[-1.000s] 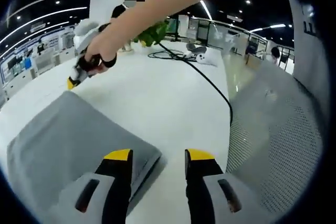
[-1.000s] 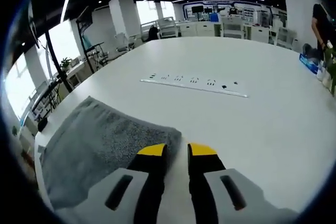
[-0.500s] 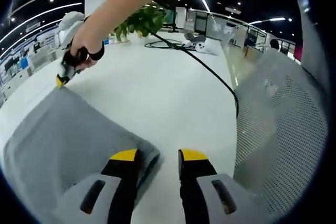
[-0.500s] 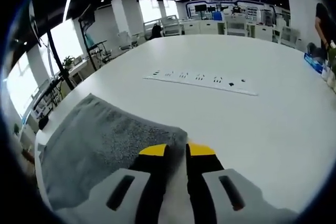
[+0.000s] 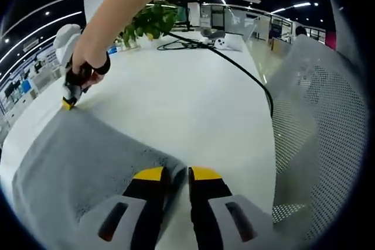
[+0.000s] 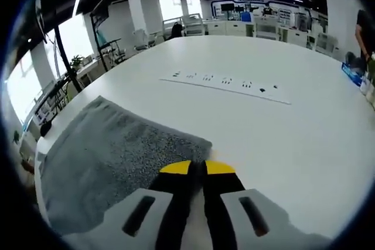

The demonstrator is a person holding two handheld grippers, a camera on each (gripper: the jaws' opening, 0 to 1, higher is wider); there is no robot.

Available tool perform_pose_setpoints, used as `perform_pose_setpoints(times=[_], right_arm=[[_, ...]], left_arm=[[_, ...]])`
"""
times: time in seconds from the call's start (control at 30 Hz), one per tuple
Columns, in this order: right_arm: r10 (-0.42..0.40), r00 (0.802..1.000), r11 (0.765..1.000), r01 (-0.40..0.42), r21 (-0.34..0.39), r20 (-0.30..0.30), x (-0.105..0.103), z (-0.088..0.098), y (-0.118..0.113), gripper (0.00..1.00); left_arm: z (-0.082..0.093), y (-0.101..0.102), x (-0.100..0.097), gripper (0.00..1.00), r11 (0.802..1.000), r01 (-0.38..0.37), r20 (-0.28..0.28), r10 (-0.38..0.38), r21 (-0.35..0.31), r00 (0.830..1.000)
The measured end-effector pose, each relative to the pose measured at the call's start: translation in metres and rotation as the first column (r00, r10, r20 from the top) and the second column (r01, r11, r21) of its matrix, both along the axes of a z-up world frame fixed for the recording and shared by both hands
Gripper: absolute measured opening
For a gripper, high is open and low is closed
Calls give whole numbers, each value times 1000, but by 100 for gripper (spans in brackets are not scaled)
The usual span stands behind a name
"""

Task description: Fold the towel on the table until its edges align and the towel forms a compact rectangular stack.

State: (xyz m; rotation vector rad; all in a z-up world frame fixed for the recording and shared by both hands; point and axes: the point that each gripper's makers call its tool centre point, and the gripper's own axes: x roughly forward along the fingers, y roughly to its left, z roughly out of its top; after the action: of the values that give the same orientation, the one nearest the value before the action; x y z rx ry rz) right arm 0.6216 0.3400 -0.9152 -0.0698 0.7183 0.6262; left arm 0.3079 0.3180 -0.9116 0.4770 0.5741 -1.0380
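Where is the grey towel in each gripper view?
Left gripper view: the towel covers the lower left, and the left gripper is at its near corner.
Right gripper view: the towel lies lower left, and the right gripper is at its edge.
Shared landmark: the white table beneath it.

— What lies on the white surface [image 5: 193, 98]?
— A grey towel [image 5: 82, 162], terry-textured, folded and lying flat near the surface's edge.

— Its condition?
— Doubled layers show at the near corner, seen from the left gripper view. In the right gripper view its folded edge runs straight and the corner looks square.
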Motion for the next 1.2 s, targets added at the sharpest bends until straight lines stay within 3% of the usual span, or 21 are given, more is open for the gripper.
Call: perform_pose_setpoints(times=[0.17,0.43,0.57,0.63,0.83,0.97,1.2], right_arm=[[3,1000,1000,-3,-1,15,0,1,-1,1],[-7,1000,1000,6,14,28,-1,8,-2,1],[-14,999,1000,14,18,36,-2,16,-8,1],[-24,999,1000,24,1,26,-2,11,-12,1],[-58,998,998,58,-2,18,-7,22,-26,1],[-101,995,995,101,-8,7,-7,29,-35,1],[-114,993,993,114,-2,13,-13,48,-34,1]], left_arm=[[1,4,5,6,999,-35,-8,35,-12,999],[3,5,2,5,999,-45,-32,44,-31,999],[13,2,1,4,996,-51,-39,48,-75,998],[18,-1,0,4,993,-52,-49,47,-105,998],[38,-13,-1,4,974,-72,-98,52,-215,994],[58,-21,0,5,943,-98,-132,58,-318,990],[78,-16,1,5,923,-138,-132,96,-360,987]])
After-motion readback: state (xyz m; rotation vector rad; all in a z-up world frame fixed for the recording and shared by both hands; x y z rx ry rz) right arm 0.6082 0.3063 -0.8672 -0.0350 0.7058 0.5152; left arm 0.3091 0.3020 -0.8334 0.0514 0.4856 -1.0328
